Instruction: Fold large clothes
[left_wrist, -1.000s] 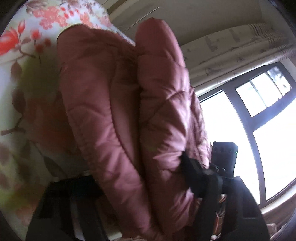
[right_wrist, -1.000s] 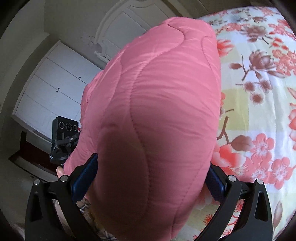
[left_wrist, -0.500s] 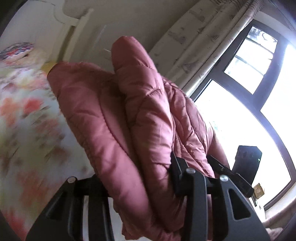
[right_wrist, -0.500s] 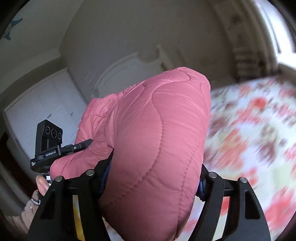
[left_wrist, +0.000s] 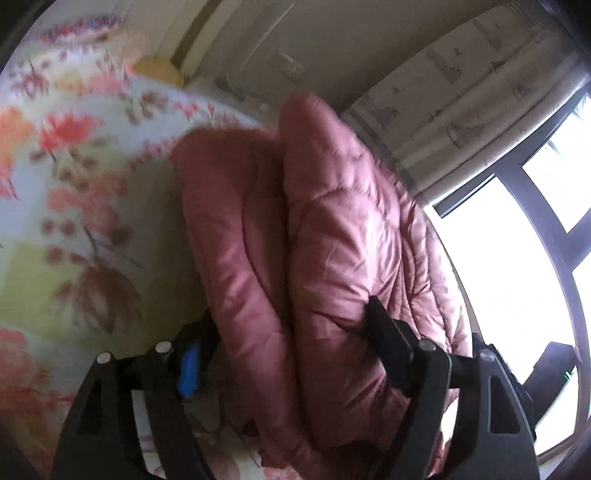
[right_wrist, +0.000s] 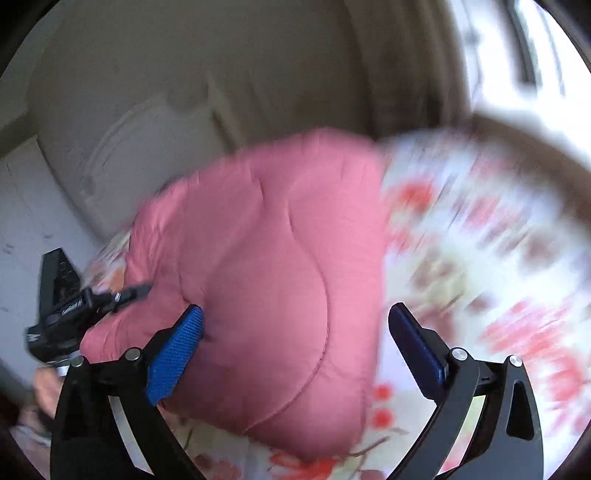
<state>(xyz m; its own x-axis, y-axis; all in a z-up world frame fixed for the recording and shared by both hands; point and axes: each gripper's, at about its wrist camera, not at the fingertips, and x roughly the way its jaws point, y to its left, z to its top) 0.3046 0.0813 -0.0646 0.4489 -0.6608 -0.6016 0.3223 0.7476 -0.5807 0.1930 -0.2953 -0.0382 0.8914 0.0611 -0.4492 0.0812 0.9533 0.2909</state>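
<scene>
Jacket, pink quilted puffy fabric, folded into a thick bundle, fills centre of left wrist view, lying on the floral bedsheet with red and orange flowers, which takes the left half of that frame. Left gripper at bottom of frame: jaws have just been opening, bundle sits between them. Right-hand black finger dents into the fabric; left-hand finger with blue pad stands just clear of it, gap visible, so jaws are spread, not pinching. Patterned cream curtain upper right, dark-framed window at right edge, blown out white.

Right wrist view: same jacket in centre, resting on the floral sheet, which is motion-blurred across the right half. Right gripper at bottom: jaws have just been opening, now spread wide. Left-hand blue pad touches the jacket's side; right-hand pad stands apart from it with sheet showing between. No pinch. Left gripper's black body shows at left edge of this frame, a person's hand under it. White cupboard and cream wall behind, blurred.
</scene>
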